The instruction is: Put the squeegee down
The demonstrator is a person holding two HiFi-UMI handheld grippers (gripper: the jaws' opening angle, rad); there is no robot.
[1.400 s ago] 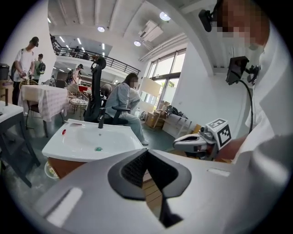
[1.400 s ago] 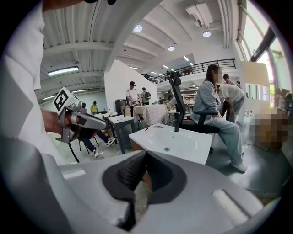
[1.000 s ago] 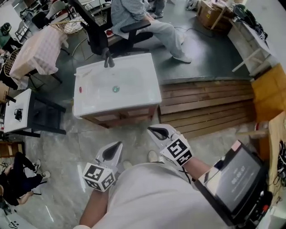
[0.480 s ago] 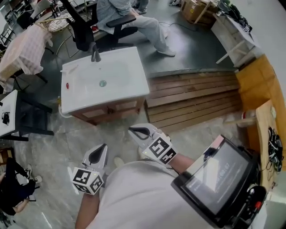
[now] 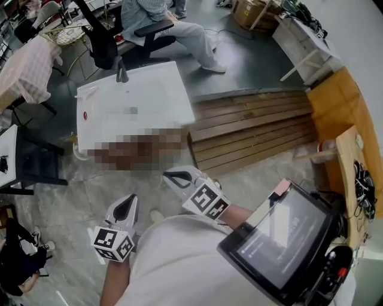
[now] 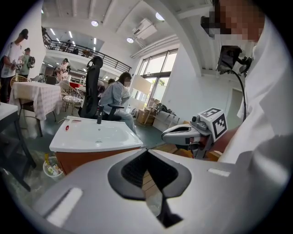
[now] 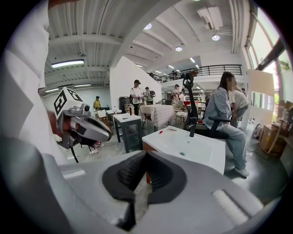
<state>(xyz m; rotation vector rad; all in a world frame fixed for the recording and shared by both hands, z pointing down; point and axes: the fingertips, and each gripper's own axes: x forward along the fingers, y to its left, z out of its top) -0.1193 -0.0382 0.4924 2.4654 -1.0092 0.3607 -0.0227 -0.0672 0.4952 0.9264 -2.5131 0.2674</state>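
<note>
Both tools are clenched on nothing, pads together: the left tool (image 5: 127, 201) and right tool (image 5: 170, 176) are held side by side and apart, above the marble floor (image 5: 72, 197), short of the white washbasin worktop (image 5: 152, 89). The slim pale thing on the worktop's far left corner, beside the dark faucet (image 5: 122, 73), looks like the squeegee (image 5: 87, 91), though it is too small to tell surely; a small red item (image 5: 85, 116) lies on the left rim nearer the tools. A little pail (image 6: 51, 168) holding bottles stands against the cabinet's left foot. Wooden decking (image 5: 251, 128) butts against the cabinet's right side, and a dark stand (image 5: 33, 164) is well apart to the left. Beyond the faucet a person (image 5: 158, 18) sits in a black office chair (image 5: 99, 36) close behind the worktop.
</note>
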